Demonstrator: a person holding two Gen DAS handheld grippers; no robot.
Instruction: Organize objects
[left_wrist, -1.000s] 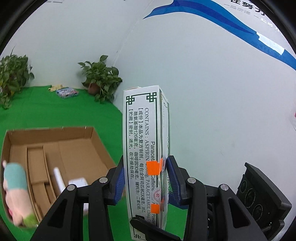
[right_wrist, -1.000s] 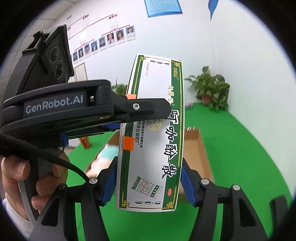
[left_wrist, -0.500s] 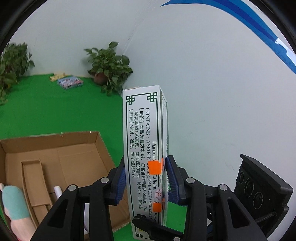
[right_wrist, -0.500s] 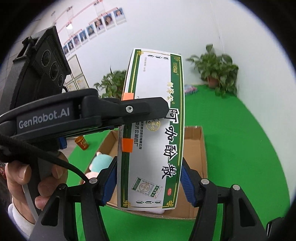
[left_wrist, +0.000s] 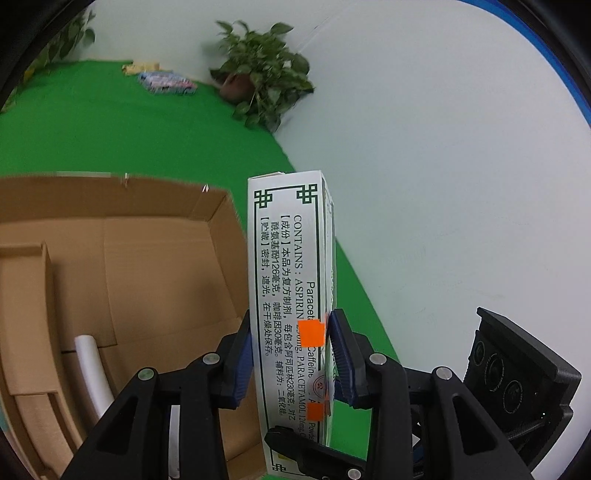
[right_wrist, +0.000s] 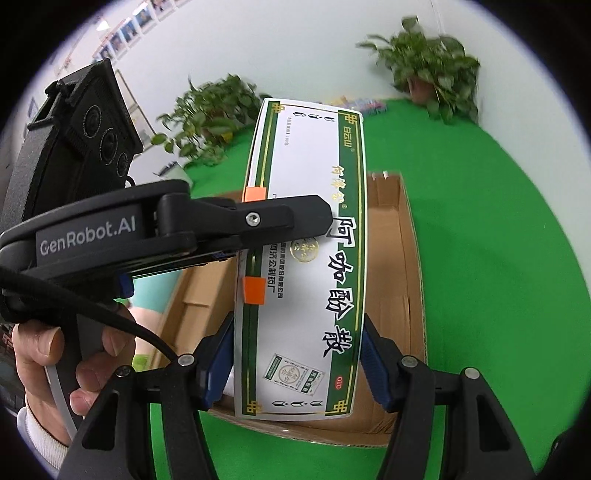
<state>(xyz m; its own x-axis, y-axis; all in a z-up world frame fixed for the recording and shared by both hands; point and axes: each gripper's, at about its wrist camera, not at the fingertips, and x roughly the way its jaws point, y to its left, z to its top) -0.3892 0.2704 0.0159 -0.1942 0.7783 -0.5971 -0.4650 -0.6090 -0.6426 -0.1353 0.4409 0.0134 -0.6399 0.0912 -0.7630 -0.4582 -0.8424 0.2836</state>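
Left wrist view: both grippers, left gripper and right gripper, are pinching one white-and-green cardboard medicine box above the open brown cardboard carton. Uneven release could be tipping it outside the carton's right wall.

Green floor across both views, meeting a white wall. Directly on it: open cardboard box at lower left of the left wrist view; potted plant at upper centre, in the corner; small colourful packets just left of it; second potted plant upper left in the right wrist view.
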